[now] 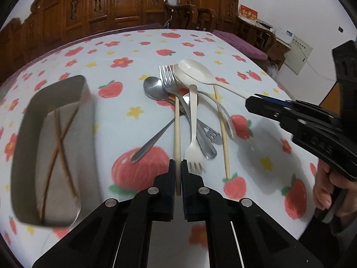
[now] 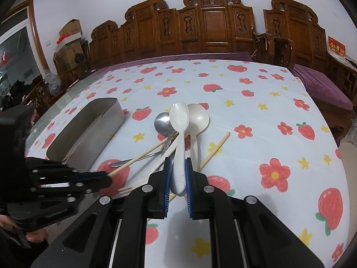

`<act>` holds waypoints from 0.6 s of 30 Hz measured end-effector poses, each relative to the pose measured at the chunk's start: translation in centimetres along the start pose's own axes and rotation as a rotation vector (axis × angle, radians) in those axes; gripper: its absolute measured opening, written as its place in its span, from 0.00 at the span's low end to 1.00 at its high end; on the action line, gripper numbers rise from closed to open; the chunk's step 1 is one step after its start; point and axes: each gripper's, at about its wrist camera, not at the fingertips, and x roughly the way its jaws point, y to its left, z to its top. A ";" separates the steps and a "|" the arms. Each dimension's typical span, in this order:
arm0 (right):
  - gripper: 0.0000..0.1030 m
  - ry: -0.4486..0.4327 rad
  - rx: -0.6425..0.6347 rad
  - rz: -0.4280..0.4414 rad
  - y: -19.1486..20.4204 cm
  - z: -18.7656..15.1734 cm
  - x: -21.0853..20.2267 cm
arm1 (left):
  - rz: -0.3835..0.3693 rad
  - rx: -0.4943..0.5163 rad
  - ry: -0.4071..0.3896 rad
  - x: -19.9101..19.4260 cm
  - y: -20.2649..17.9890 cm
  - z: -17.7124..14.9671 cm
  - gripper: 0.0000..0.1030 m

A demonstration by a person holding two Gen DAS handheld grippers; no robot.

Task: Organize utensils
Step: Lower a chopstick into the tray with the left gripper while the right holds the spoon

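At far left sits one metal tin (image 1: 53, 147) holding two dark chopsticks (image 1: 59, 147). My left gripper (image 1: 178, 167) is clamped on one of two pale chopsticks (image 1: 177, 131). The pile holds two white spoons, one white fork (image 1: 193, 134) and steel cutlery. My right gripper (image 2: 178, 167) pinches one white spoon (image 2: 179, 131).

Even, soft indoor light, rectangular grey metal tray (image 1: 53, 147) smeared by motion blur, faint shadows beside it, heavy fisheye bending, black vignette corners
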 end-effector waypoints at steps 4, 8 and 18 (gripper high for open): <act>0.14 -0.014 -0.001 0.000 0.6 -0.1 -0.5 | 0.004 0.006 -0.020 -2.5 0.0 -1.1 0.04; 0.14 -0.020 -0.009 -0.001 1.5 -0.2 -0.9 | 0.015 0.010 -0.046 -4.8 0.2 -1.8 0.04; 0.14 -0.034 -0.050 0.005 4.2 -0.4 -2.6 | 0.046 -0.014 -0.105 -8.7 1.6 -1.9 0.04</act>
